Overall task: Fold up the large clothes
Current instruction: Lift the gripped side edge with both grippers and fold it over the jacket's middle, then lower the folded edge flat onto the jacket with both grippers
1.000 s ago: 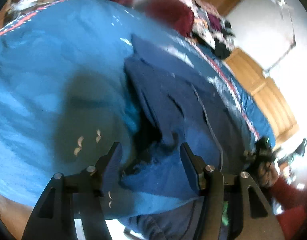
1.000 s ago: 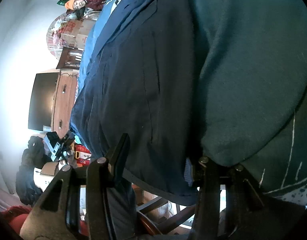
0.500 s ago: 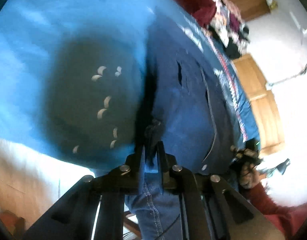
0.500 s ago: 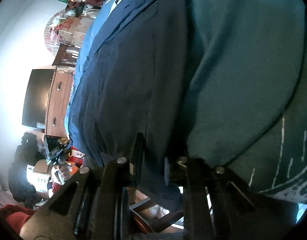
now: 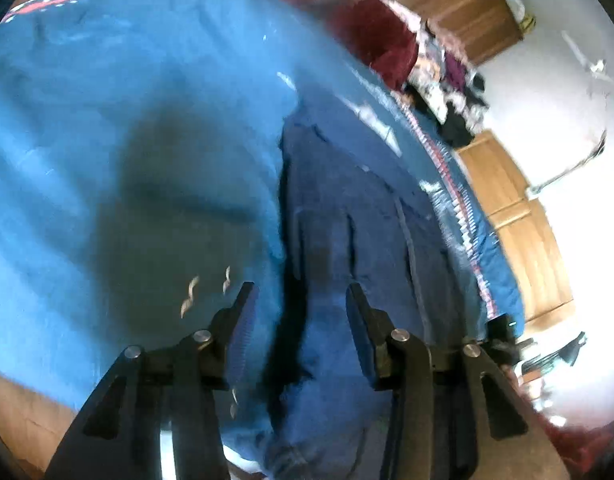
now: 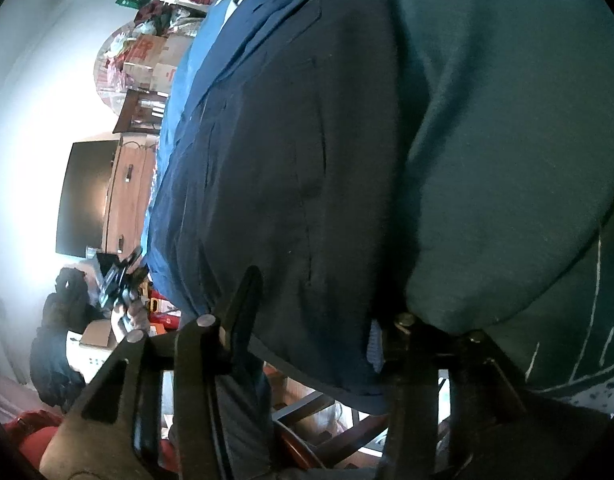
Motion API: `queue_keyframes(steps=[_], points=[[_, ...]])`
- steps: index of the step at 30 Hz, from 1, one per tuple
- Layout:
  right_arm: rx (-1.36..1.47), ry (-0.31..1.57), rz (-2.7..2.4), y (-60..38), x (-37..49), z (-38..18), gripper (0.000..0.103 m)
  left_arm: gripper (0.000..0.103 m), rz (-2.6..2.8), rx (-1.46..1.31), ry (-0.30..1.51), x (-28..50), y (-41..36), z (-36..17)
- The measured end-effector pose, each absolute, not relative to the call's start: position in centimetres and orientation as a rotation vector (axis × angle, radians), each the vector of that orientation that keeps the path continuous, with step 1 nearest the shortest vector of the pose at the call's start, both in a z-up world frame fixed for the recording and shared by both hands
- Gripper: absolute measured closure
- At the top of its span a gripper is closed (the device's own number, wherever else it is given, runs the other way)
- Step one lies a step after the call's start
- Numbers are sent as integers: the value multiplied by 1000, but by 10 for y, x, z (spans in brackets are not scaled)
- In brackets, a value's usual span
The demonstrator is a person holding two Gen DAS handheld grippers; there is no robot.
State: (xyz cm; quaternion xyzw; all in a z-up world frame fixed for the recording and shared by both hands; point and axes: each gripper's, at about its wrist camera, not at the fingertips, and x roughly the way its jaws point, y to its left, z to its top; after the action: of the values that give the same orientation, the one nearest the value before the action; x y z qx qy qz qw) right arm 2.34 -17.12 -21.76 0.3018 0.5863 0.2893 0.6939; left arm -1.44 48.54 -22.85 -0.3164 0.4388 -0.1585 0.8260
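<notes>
Dark navy garment (image 5: 359, 216) lies rumpled on the blue bedspread (image 5: 107, 120); left gripper (image 5: 297, 304) and right gripper (image 6: 311, 300) both released above it

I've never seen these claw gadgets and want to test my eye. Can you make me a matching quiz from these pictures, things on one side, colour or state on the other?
Things:
1. left claw
2. bedspread
3. garment lying on the bedspread
4. screen by the wall

Colour or state:
A. black
B. open
C. dark navy
D. bright blue

Pairs: 1-B, 2-D, 3-C, 4-A
</notes>
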Motion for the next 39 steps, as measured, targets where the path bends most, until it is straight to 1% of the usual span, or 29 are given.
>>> queue_keyframes(steps=[5, 8, 9, 10, 11, 12, 14, 17, 20, 21, 22, 23, 25, 27, 31, 35, 39], points=[[674, 1313, 644, -171, 24, -220, 56, 57, -352, -625, 980, 15, 474, -245], [674, 1315, 646, -173, 24, -221, 56, 57, -383, -609, 991, 20, 465, -249], [674, 1316, 645, -172, 24, -220, 56, 59, -404, -598, 993, 18, 463, -249], [673, 1317, 645, -172, 24, -220, 56, 64, -433, -586, 1000, 18, 457, -249], [669, 1318, 645, -172, 24, -219, 56, 83, -465, -576, 1007, 17, 451, -249], [666, 1319, 644, -172, 24, -219, 56, 92, -495, -563, 1013, 17, 445, -248], [658, 1322, 642, -170, 24, -218, 56, 92, -494, -521, 1017, 18, 436, -246], [640, 1320, 637, -168, 23, -217, 56, 81, -436, -506, 1030, 23, 438, -254], [614, 1291, 624, -166, 16, -214, 52, 81, -447, -555, 1012, 19, 442, -264], [588, 1290, 617, -164, 13, -213, 53, 83, -451, -561, 1011, 17, 442, -263], [550, 1295, 598, -161, 11, -210, 68, 87, -457, -569, 1015, 17, 441, -263], [546, 1295, 596, -160, 10, -205, 94, 102, -466, -592, 1023, 16, 439, -261], [664, 1225, 659, -165, 9, -185, 96, 102, -476, -645, 996, 14, 436, -248], [793, 1116, 725, -174, 10, -153, 96, 102, -496, -723, 941, 12, 439, -228], [956, 991, 790, -185, 28, -111, 96, 102, -560, -881, 827, 30, 447, -189], [1037, 942, 820, -193, 71, -92, 96, 102, -600, -1000, 780, 78, 449, -161], [1105, 934, 779, -202, 144, -93, 96, 101, -576, -1119, 804, 148, 454, -157]])
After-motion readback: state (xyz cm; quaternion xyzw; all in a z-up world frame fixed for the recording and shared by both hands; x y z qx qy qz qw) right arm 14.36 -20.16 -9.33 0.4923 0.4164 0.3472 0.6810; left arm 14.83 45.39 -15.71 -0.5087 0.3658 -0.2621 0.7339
